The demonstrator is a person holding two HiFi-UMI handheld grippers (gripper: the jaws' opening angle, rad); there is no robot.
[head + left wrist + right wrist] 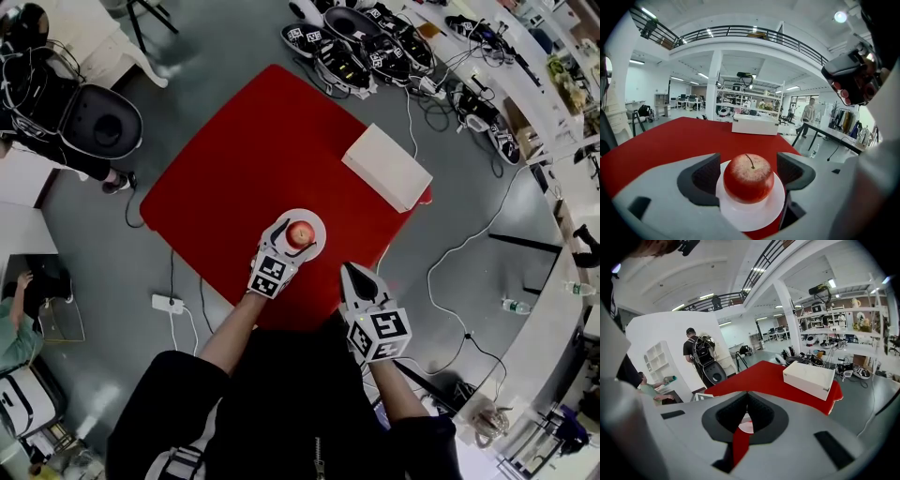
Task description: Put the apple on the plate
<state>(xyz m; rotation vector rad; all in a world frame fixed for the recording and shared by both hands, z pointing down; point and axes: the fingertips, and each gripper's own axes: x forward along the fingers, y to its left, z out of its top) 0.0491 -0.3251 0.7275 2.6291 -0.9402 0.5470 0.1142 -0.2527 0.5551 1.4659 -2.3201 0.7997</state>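
Note:
A red apple (300, 234) (748, 178) sits upright on a small white plate (318, 223) (754, 220) near the front edge of the red table (244, 178). My left gripper (290, 245) (748, 171) is open, with a jaw on each side of the apple and a thin gap showing at both pads. To the right, my right gripper (354, 277) (746, 397) hovers over the table's front edge. It is shut and holds nothing. A sliver of the plate shows past its jaws in the right gripper view.
A white box (386, 167) (809, 376) lies at the table's far right corner. Several spare grippers (356, 47) and cables lie on the floor beyond. A power strip (167, 304) lies at the left front, and a person with a backpack (56, 112) stands at the left.

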